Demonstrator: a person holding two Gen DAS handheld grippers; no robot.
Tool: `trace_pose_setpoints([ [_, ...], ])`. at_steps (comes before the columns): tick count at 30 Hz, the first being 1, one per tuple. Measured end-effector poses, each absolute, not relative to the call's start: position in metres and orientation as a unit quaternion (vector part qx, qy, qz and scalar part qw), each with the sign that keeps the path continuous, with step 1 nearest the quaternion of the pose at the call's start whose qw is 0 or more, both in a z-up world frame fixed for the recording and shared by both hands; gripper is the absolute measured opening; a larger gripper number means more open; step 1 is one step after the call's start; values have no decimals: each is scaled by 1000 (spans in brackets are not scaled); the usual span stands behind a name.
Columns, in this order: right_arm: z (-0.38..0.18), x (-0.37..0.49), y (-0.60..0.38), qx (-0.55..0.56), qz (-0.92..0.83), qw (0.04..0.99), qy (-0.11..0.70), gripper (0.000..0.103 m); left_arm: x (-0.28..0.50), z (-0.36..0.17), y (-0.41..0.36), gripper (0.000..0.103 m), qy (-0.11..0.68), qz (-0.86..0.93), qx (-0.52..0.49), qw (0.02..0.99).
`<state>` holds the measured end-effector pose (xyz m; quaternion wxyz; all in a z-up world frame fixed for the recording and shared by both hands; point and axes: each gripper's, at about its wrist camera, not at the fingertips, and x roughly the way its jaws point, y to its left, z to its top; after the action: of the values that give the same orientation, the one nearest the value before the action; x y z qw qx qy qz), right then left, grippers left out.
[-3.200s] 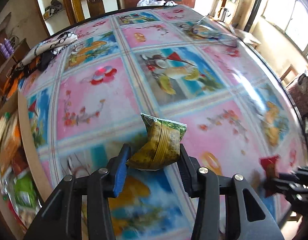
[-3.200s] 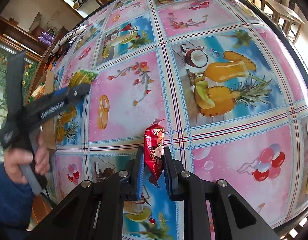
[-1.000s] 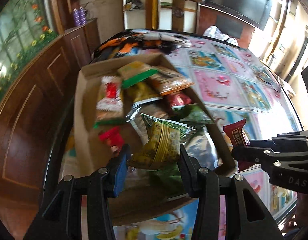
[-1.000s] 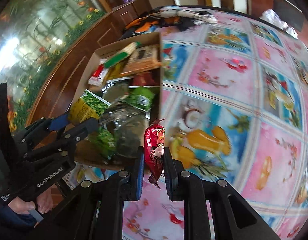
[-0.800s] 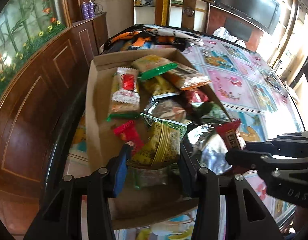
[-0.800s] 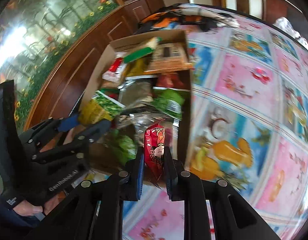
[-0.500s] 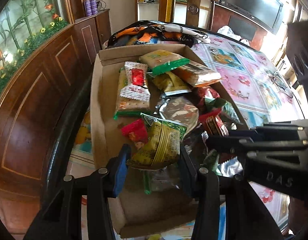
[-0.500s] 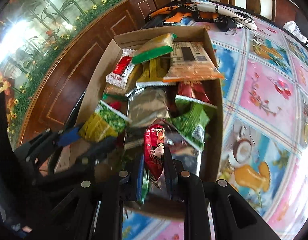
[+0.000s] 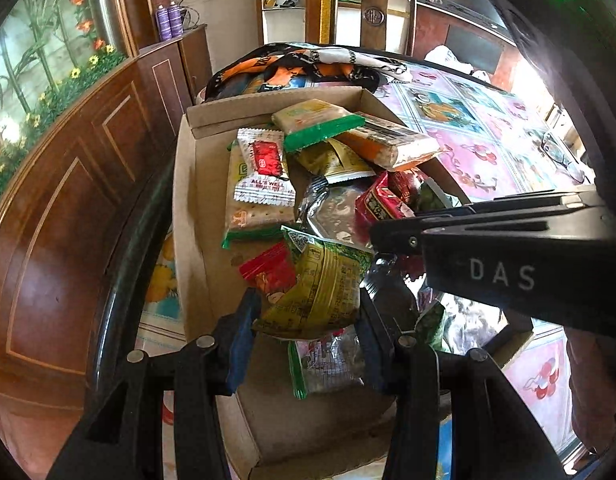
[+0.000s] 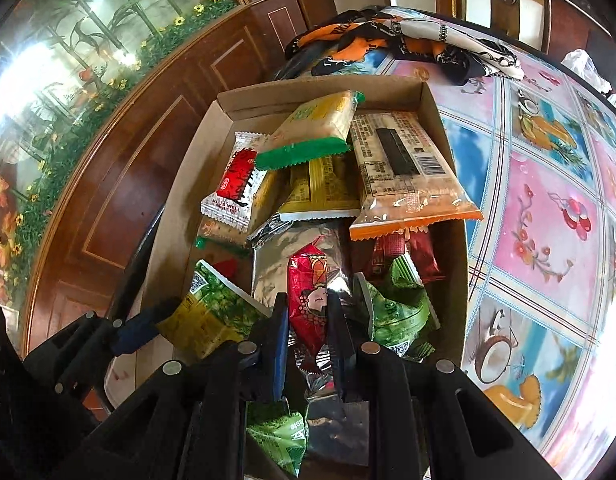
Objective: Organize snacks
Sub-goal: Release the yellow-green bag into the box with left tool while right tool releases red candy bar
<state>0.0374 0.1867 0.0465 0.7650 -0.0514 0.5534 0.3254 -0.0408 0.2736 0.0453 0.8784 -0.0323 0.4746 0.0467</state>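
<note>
**Both packets poised over the cardboard box, release pending**

Landmark: the cardboard box (image 10: 447,128), open-topped, sitting at the edge of the surface (image 10: 547,208) with the picture-print cloth.

Left hand-held gripper (image 9: 306,320): jaws at a middling width, pressed against the 2 sides of a yellow-green snack packet (image 9: 319,292). The packet bulges between the pads, so the width is set by the packet itself. It hangs above the near end of the box, over a bare patch of cardboard floor and a clear-wrapped packet (image 9: 327,360) lying there. In the right wrist view the same packet (image 10: 212,316) shows at the box's near left corner.

Right hand-held gripper (image 10: 308,340): jaws almost together, pinching a thin red snack packet (image 10: 309,304) upright by its lower half. Narrow grip because the packet is flat. It stands above the box's near middle, over a silver foil packet (image 10: 292,256) and just beside a crumpled green packet (image 10: 399,308).

Inside the box: about 10 packets are already piled loosely, heaped toward the far end, where an orange-edged packet (image 10: 403,168) and a green-edged packet (image 10: 311,132) lean on the pile. The near end is emptier, which is probably why both packets are held there.

Judgement: step in hand is the drop. Both grippers tilt steeply down, so opening should let each packet fall inside the walls. The 2 grippers sit close together; a collision is the main risk.
</note>
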Motion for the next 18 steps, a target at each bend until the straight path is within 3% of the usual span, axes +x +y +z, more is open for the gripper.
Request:
trace_pose_setpoints([
  [18, 47, 39, 187, -48, 312, 768, 557, 20, -39, 46, 270, 46, 470, 33, -12, 882],
])
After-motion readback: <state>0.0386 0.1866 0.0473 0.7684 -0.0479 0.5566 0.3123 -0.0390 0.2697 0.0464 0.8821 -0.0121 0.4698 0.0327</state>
